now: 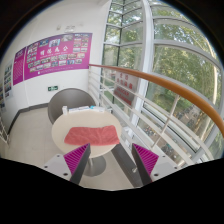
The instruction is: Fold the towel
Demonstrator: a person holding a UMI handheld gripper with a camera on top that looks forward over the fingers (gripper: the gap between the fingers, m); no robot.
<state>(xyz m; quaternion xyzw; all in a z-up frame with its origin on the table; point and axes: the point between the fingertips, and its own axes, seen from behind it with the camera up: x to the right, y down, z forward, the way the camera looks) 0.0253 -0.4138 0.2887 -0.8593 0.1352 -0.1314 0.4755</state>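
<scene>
pink towel (88, 135) beyond open gripper (110, 162)

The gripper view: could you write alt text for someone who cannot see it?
A folded pink towel lies on a small round white table, just beyond the open gripper with purple pads. A grey chair stands behind the table, with posters on the wall and large windows alongside.

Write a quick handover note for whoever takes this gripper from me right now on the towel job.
Gripper: open, holding nothing, short of the table.
Towel: pink, lying flat on the small round white table, ahead of the fingers. Whether it has been folded at all I cannot tell.
Chair: grey, behind the table.
Done: nothing that shows.
Left: probably move in, grip a towel edge and fold it.
</scene>
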